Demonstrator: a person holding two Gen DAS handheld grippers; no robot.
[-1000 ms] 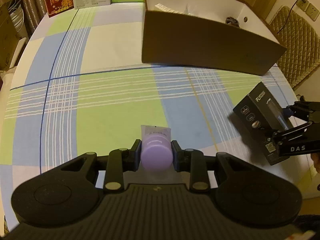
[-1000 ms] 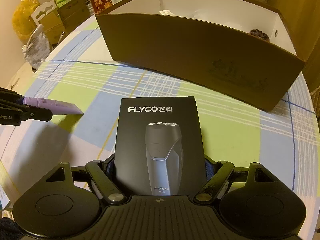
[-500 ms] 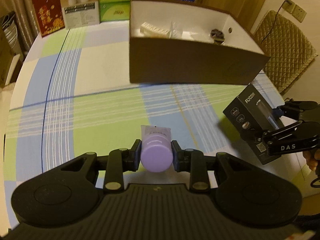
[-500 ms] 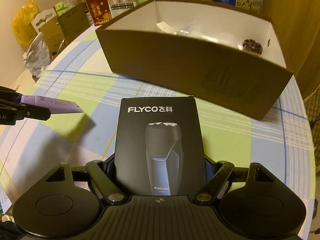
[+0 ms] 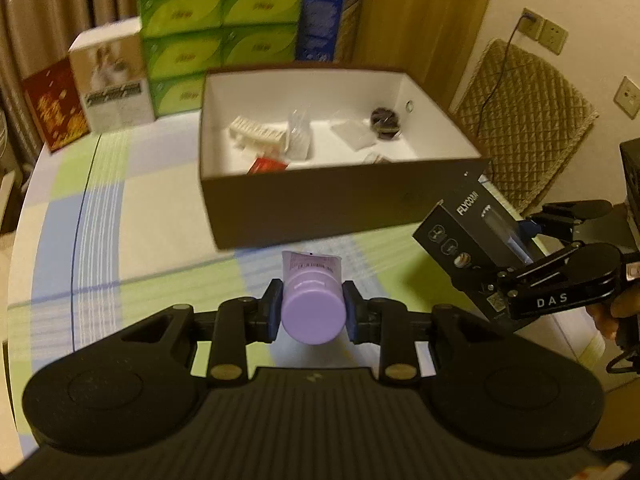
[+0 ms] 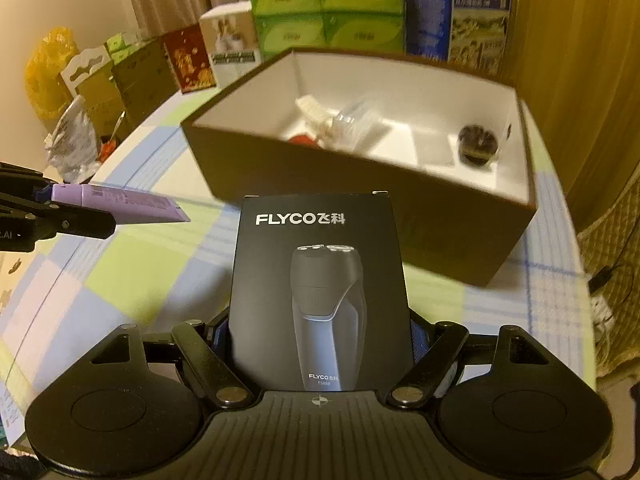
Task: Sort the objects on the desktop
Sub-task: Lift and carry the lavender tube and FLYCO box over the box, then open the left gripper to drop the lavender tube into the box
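Both hands have come up off the counter (image 5: 120,216) since a second ago, so the open cardboard box (image 5: 320,204) now shows its inside instead of just its front wall, and I'd say both things are on their way to being dropped in. The left gripper (image 5: 312,312) has its fingers narrow, clamped on the cap end of the purple tube (image 5: 312,280), whose long axis points away toward the box. The right gripper (image 6: 320,344) has its fingers wide, pinching the black shaver box (image 6: 320,272) by its sides, long axis also aimed at the box, top end forward.

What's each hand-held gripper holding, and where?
Left hand-held gripper: purple tube, clamped near its cap end. Right hand-held gripper: black FLYCO shaver box, gripped at its lower sides.
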